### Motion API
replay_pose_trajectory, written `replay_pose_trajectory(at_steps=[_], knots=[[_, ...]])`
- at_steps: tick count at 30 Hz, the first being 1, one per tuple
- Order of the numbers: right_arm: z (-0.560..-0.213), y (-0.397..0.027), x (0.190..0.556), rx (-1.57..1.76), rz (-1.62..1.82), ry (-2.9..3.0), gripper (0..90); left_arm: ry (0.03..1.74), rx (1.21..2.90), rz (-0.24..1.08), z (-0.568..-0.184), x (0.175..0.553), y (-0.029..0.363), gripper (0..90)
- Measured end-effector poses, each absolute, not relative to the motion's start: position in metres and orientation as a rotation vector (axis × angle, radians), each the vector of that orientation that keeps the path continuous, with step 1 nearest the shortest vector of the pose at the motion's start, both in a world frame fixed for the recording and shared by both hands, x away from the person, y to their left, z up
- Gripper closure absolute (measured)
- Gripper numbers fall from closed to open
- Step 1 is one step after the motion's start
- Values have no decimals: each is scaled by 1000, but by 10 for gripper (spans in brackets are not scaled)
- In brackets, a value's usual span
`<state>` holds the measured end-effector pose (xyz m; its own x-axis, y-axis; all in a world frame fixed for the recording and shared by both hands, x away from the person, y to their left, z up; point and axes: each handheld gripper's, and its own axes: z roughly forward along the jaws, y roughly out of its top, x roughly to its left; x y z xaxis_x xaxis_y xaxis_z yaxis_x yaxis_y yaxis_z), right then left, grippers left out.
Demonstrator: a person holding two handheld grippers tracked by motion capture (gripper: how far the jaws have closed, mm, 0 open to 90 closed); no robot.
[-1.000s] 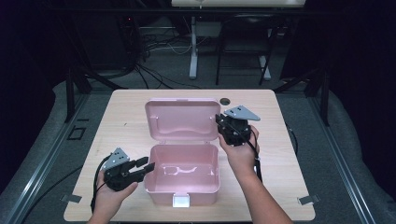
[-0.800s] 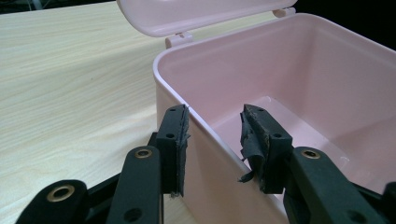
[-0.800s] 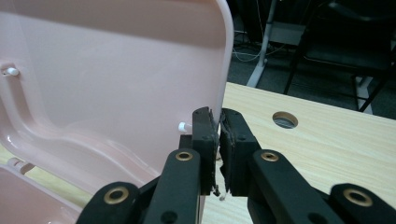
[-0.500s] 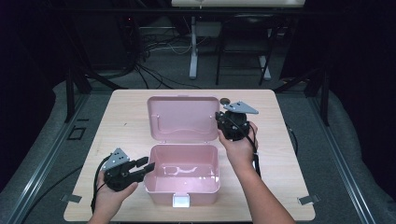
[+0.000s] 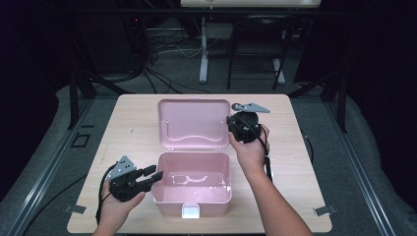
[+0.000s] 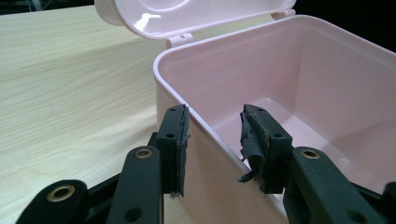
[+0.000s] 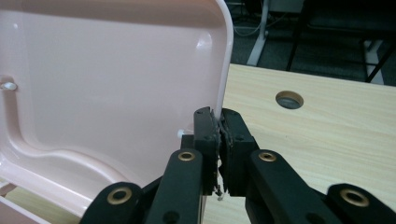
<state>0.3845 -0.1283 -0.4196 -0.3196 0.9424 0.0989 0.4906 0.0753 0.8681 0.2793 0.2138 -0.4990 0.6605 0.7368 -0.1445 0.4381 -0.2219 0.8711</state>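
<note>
The right gripper [image 7: 218, 128] is pinching the lid [image 5: 194, 122] edge of the box [image 5: 192, 183] mid-table; the left gripper [image 6: 215, 135], jaws apart, is straddling its wall. Best keep the swing slow.

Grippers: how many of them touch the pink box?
2. The left gripper straddles the left wall of the box, one jaw inside and one outside. The right gripper pinches the right edge of the lid.
</note>
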Motion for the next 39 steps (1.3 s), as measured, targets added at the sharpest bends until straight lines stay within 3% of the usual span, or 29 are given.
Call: replay_pose_trajectory(at_steps=[39], knots=[[-425, -132, 426, 1664, 1083, 2002, 866, 928, 1857, 370, -499, 279, 213, 615]])
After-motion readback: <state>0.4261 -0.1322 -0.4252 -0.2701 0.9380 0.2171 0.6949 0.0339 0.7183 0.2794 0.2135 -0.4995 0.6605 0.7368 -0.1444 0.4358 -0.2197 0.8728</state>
